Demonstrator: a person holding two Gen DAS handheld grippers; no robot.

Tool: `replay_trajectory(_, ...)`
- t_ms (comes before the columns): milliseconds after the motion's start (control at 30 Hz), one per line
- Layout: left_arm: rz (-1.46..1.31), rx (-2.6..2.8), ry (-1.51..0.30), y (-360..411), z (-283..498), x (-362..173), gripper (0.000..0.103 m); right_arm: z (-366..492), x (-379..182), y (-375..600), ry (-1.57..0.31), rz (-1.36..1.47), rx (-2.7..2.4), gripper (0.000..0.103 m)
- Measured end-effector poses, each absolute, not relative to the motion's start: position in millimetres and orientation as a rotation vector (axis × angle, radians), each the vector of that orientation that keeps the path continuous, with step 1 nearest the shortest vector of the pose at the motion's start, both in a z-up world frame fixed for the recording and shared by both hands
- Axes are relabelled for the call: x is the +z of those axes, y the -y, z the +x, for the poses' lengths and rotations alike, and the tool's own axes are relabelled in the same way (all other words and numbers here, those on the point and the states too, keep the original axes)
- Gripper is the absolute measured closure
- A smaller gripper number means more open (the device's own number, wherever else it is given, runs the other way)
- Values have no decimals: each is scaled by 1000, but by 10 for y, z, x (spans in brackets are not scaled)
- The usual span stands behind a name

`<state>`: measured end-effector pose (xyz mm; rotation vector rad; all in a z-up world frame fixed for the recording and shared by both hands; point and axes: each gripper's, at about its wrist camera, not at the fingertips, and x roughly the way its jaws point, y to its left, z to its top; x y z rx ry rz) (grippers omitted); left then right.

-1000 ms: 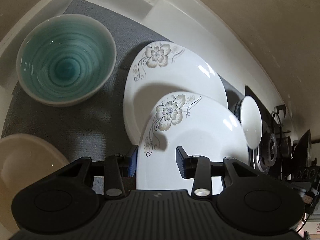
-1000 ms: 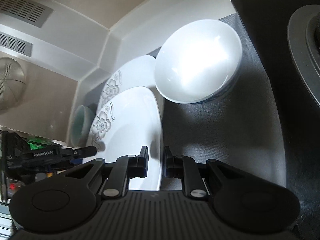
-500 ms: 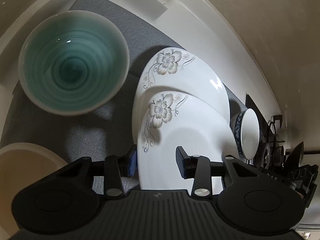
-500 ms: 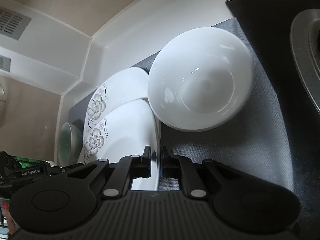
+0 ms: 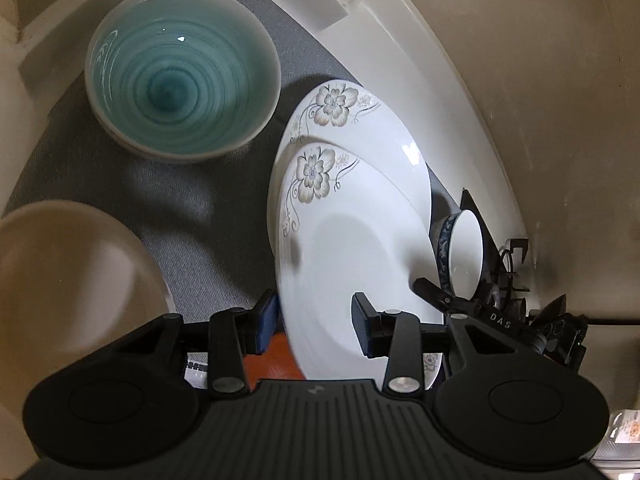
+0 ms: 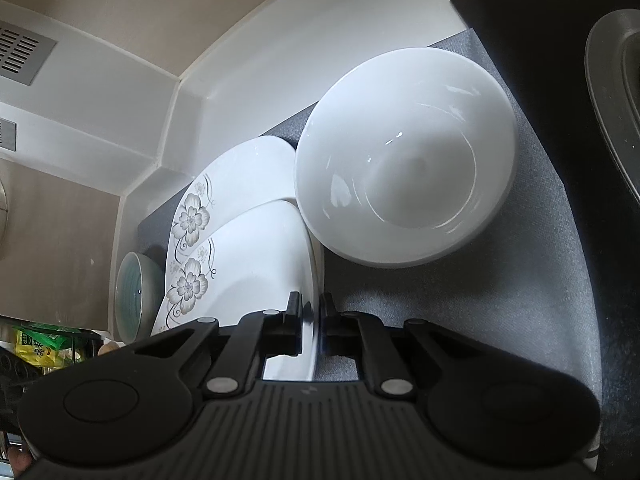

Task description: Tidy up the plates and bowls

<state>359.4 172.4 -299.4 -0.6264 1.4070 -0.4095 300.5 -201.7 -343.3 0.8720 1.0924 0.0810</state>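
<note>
Upper floral plate (image 5: 360,264): I have it carried over the lower floral plate (image 5: 372,136), overlapping most of it, flower ends to the same side. Looks tilted and not yet seated, as far as I can judge.
Left gripper (image 5: 314,326): jaws part open, straddling the upper plate's near-left rim. I cannot tell whether the pads press on it.
Right gripper (image 6: 310,322): I have it clenched on the upper plate's right rim, edge between the fingers.
Lower plate: lies on the grey mat (image 5: 192,216), near the back wall.
Teal bowl (image 5: 182,88): alone on the mat, left of the plates.
White bowl (image 6: 404,156): alone on the mat, right of the plates; its rim overlaps theirs in the right view, contact unclear.
Beige bowl (image 5: 72,280): at the left edge, apart.
Done: plates nearly paired.
Left: seat and release the plate; bowls unstacked.
</note>
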Motion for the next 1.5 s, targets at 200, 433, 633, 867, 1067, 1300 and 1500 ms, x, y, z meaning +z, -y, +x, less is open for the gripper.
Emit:
replay_trajectory(200,-654,-375,-1400,-1642,3546,-3000,62,3015,-3470,2036,-1143,905,99,86)
replay_trajectory(433,-653,-373,-1393,-1625,3466,-2971,63,2898,-3359,1981,-1149,840,115,85)
replay_trajectory(633,-674,-395,-1381,-1691,3338,-2875,64,2715,-3205,1985,-1139,843,128,85)
replay_trajectory(867,-712,-434,-1373,-1687,3232,-2777,64,2546,-3099,1949,-1088,821,112,90)
replay_trajectory(1067,-669,-425,-1360,-1567,3345,-2756,65,2543,-3104,1852,-1070,826,67,91)
replay_trajectory(1300,-637,-395,-1376,-1621,3273,-2848,65,2728,-3169,1799,-1077,837,13,94)
replay_trajectory(1500,-581,-362,-1368,-1479,3417,-3042,65,2828,-3263,1787,-1087,836,-15,93)
